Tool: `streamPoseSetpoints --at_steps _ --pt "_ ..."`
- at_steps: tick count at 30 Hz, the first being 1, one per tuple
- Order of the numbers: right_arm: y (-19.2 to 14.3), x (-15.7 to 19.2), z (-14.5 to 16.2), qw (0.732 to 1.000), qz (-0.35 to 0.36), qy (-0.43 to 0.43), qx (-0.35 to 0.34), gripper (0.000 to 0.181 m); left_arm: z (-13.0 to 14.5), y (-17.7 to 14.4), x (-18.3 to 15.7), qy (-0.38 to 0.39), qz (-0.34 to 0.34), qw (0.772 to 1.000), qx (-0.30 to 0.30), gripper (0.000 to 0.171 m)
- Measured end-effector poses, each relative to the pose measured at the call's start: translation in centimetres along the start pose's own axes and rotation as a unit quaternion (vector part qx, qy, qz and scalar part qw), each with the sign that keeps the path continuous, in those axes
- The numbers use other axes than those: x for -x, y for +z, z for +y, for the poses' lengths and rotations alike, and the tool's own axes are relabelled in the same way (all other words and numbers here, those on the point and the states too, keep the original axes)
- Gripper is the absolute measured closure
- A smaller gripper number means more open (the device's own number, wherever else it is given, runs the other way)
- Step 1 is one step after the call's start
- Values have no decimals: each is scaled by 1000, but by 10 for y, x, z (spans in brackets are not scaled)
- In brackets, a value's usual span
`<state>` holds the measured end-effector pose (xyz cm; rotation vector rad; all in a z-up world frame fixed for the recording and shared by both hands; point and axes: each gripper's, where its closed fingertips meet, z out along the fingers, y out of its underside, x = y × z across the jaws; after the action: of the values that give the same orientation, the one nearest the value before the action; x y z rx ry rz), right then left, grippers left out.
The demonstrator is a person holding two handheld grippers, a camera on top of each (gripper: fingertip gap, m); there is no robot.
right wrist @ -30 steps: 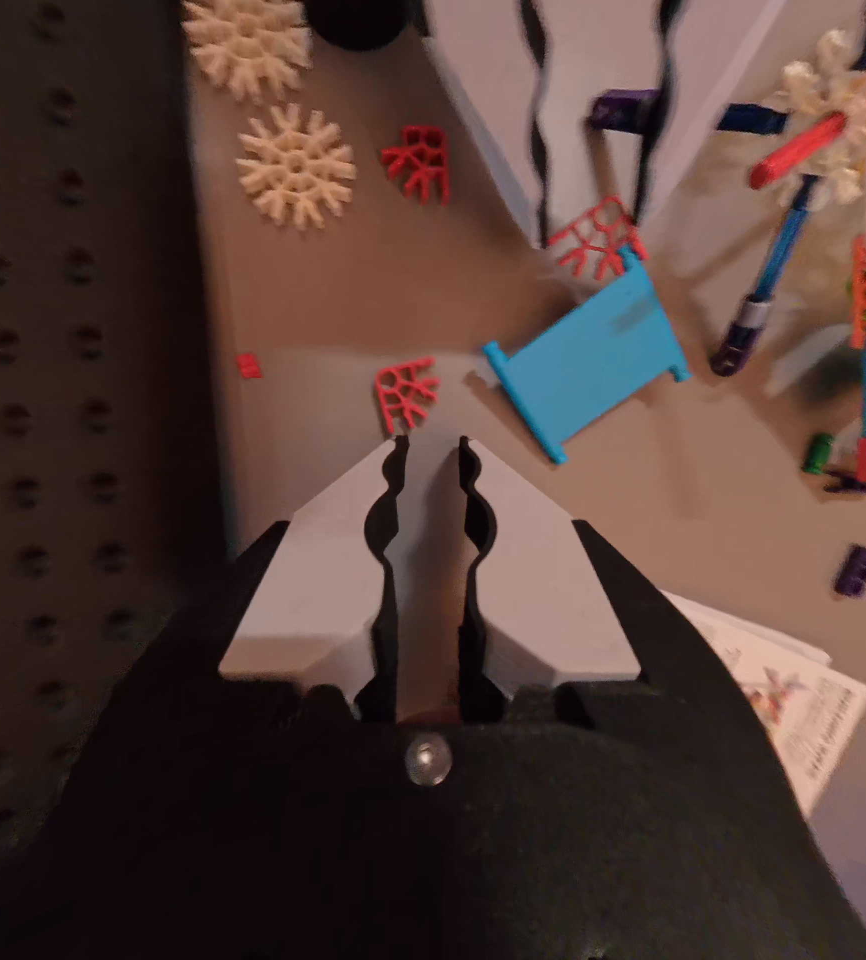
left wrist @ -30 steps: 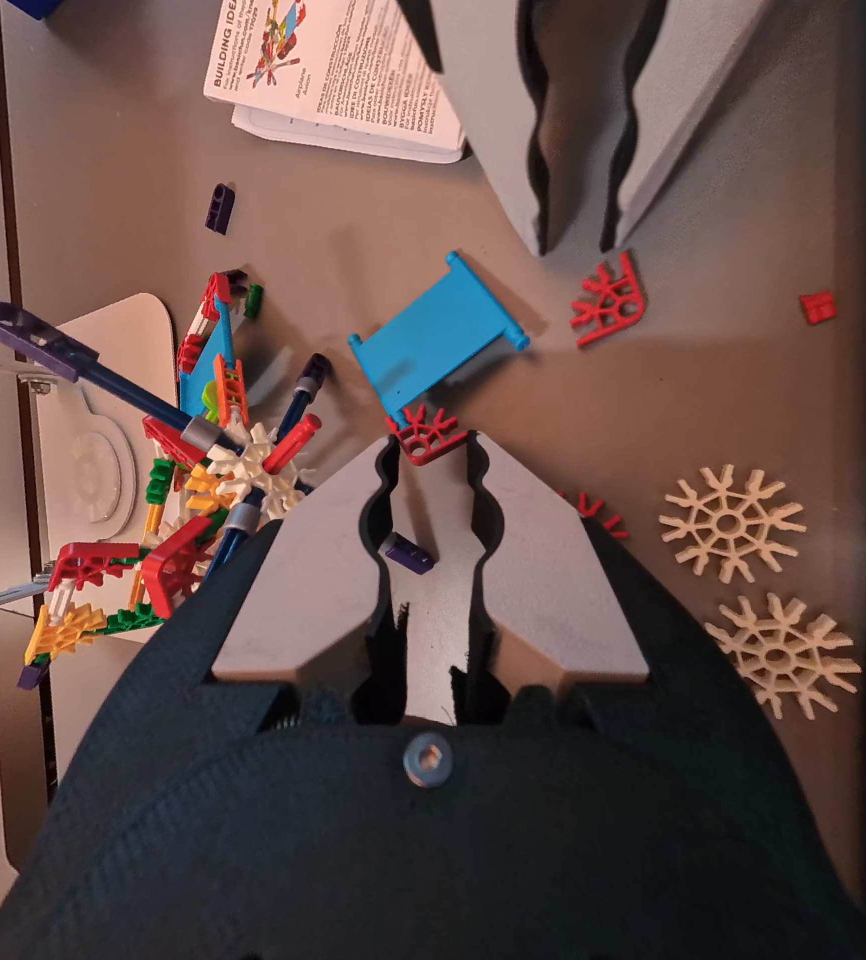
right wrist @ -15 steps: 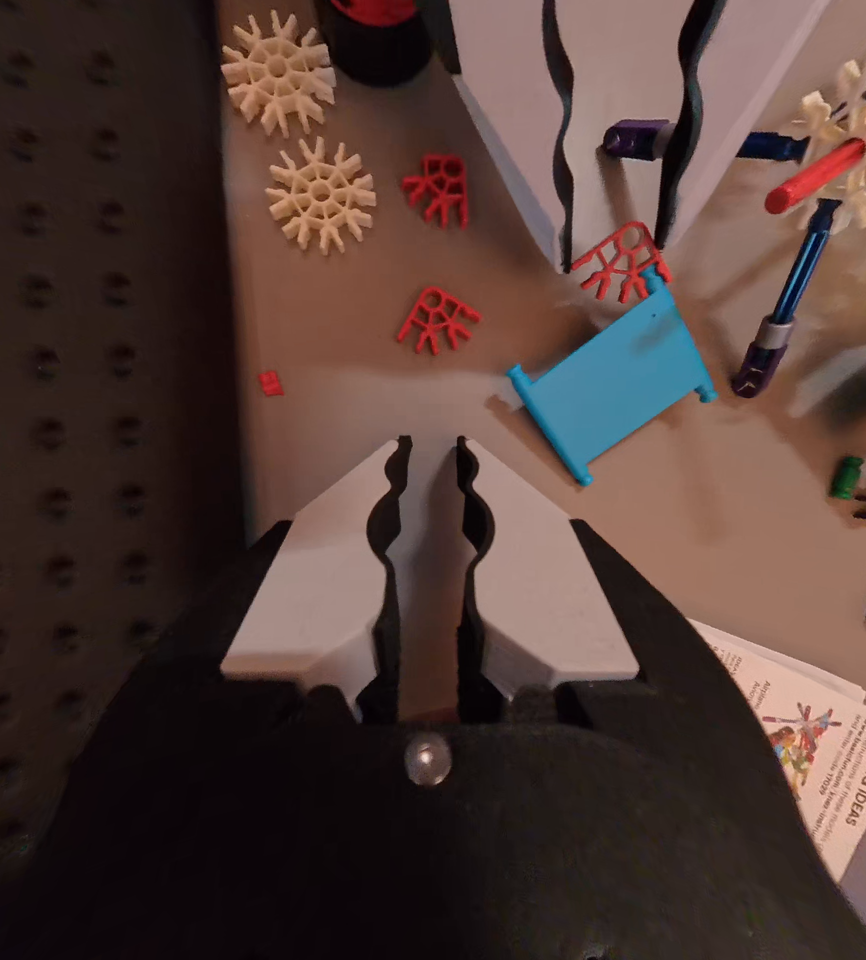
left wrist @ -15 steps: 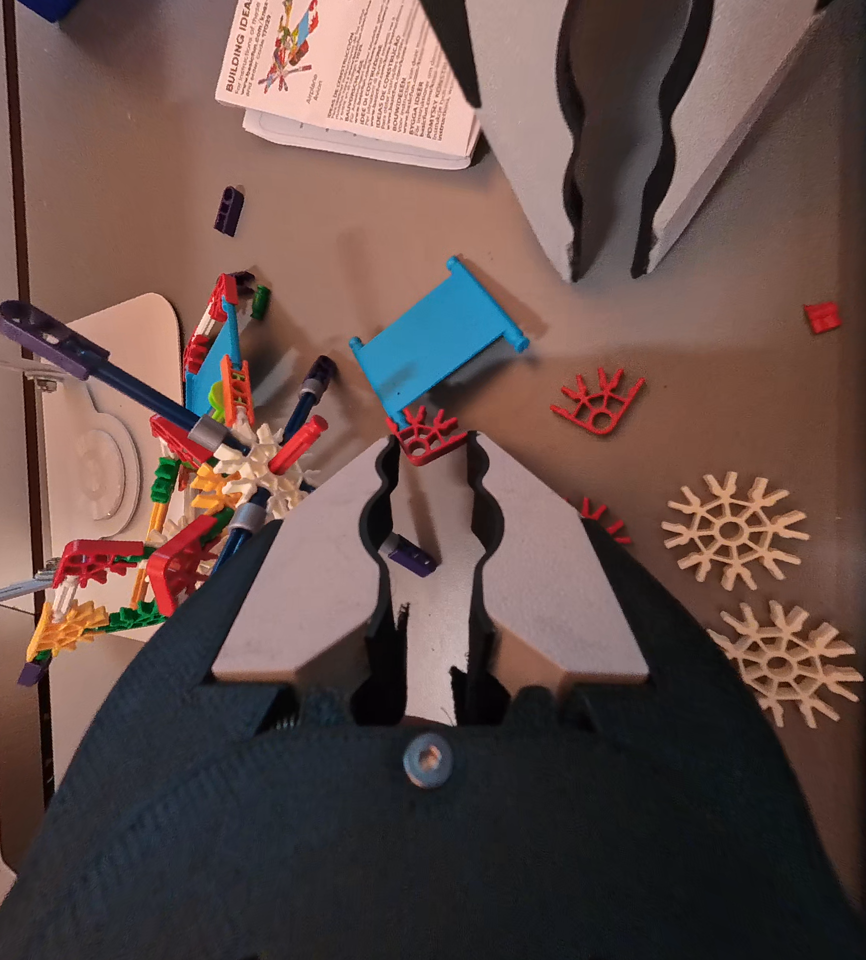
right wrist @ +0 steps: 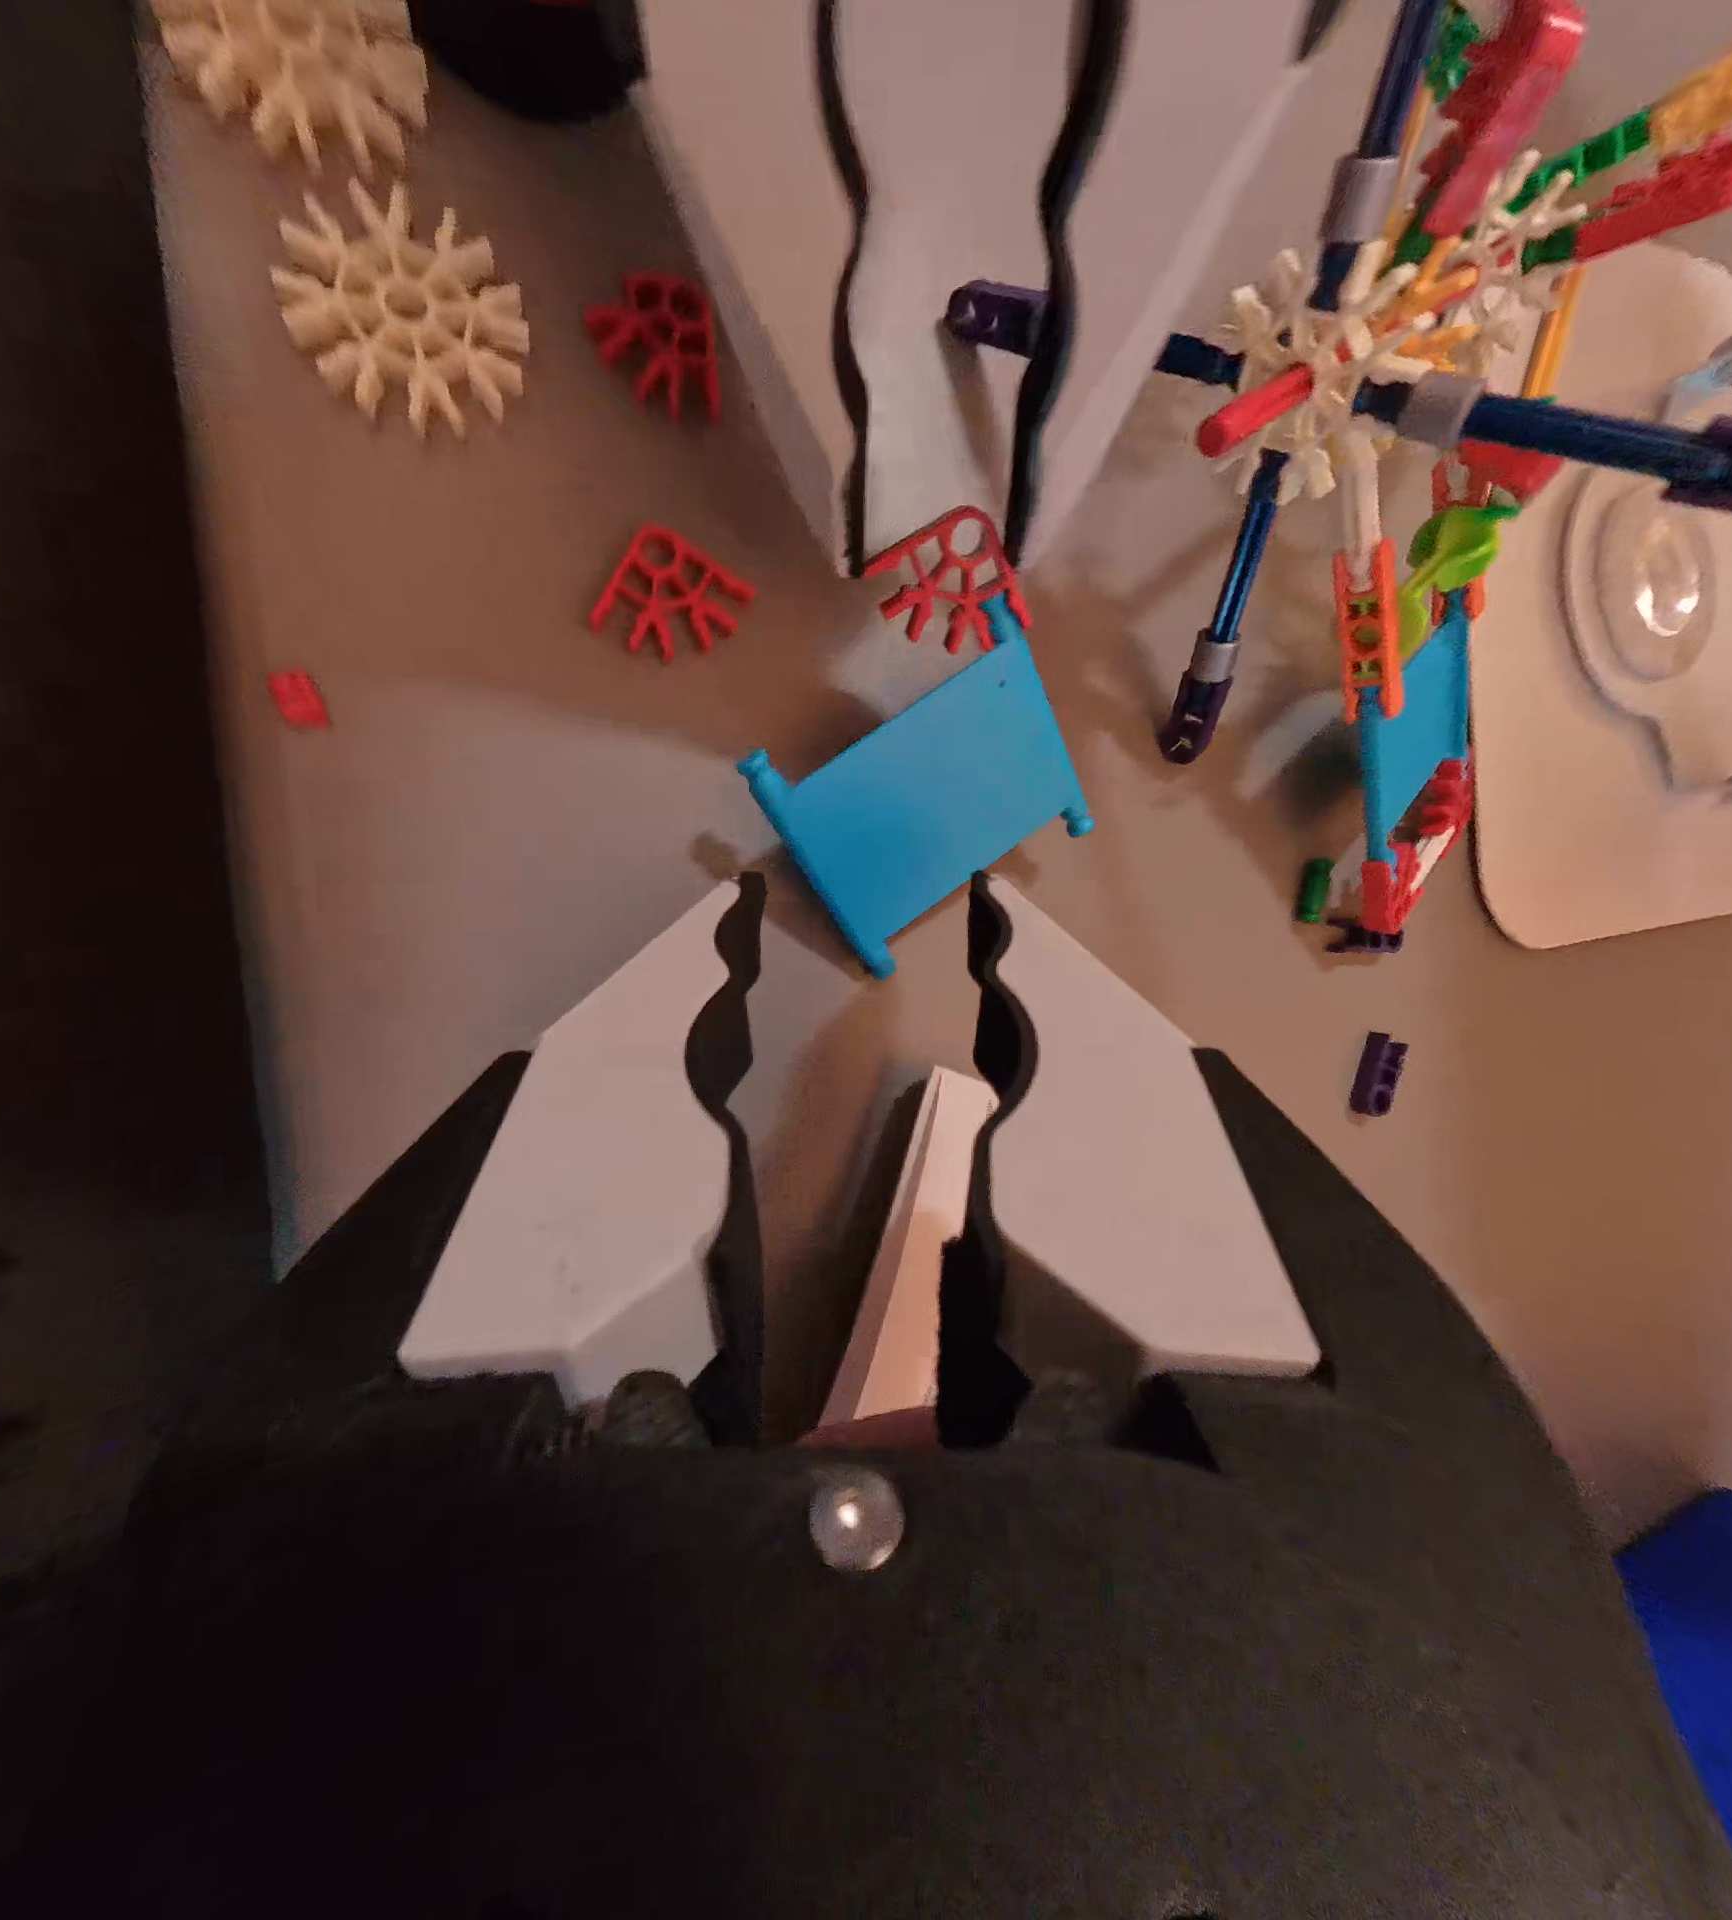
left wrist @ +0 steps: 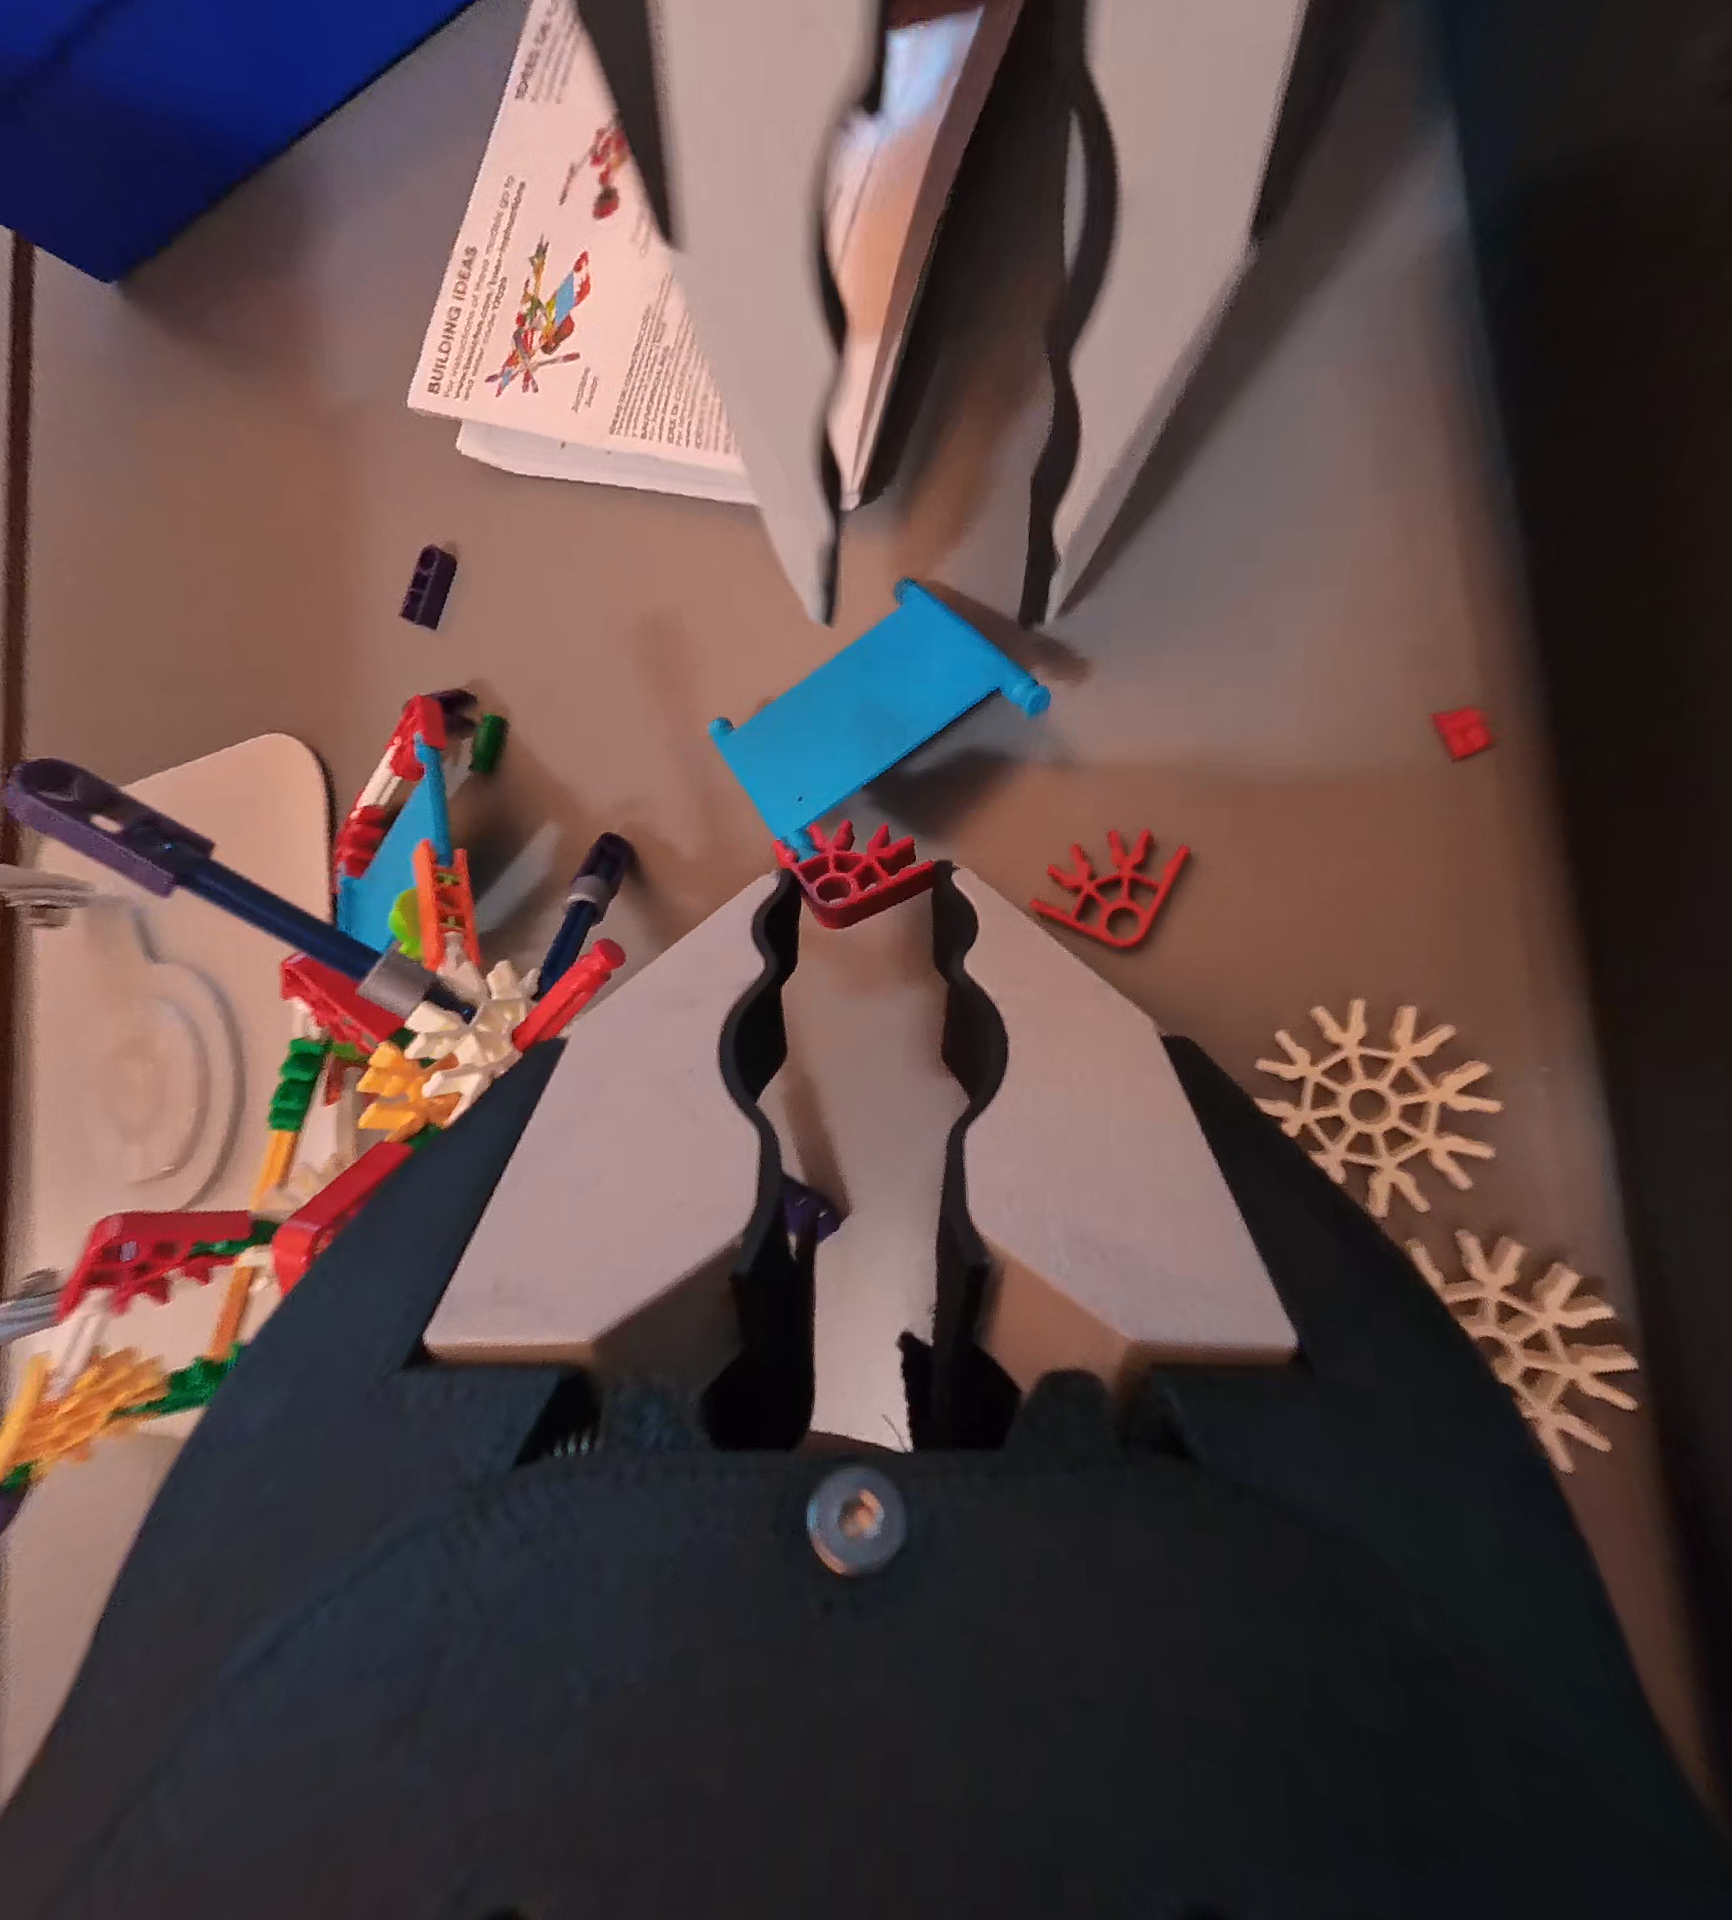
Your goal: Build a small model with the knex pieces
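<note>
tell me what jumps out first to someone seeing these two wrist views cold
A flat bright blue plastic panel lies mid-table between the two grippers: the open right gripper has its tips at one edge of the panel, while the left gripper pinches a small red fan-shaped plastic connector at the opposite corner. To the left gripper's left sits a tangled multicoloured rod-and-connector model; to its right lie two cream snowflake-shaped connectors.

A plain grey-brown desk (left wrist: pixel 218 540) under warm, dim light that casts soft shadows across its surface. Along one edge lies a dark perforated panel (right wrist: pixel 20 935), its rows of holes barely lit. A pale flat plate (right wrist: pixel 1631 810) rests near the opposite edge, and a blue object (left wrist: pixel 114 94) occupies one corner.
</note>
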<state>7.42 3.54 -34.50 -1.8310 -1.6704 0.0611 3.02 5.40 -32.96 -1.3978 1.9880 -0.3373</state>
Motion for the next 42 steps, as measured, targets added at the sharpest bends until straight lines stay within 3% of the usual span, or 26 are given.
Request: streamPoseSetpoints --at_steps 5,7,11,17,22,24,42 --pt "7 -5 3 995 78 -65 12 152 -9 -2 -1 -62 38 997 -39 148" --pt "7 -5 4 992 95 -83 7 163 -9 -2 1 -87 46 994 -48 148" --pt "2 -13 5 987 131 -88 12 174 -4 -2 3 -117 55 991 -42 152" --pt "-6 -11 0 986 138 -89 14 177 10 -14 4 -55 14 998 9 146" --pt "-4 -3 4 982 146 -110 54 176 10 -23 -38 24 87 996 20 148" --pt "-1 -2 5 980 150 -115 66 176 17 -15 -42 40 83 995 44 148" --pt "4 -10 7 977 175 -106 60 176 9 6 -54 45 91 994 39 154"
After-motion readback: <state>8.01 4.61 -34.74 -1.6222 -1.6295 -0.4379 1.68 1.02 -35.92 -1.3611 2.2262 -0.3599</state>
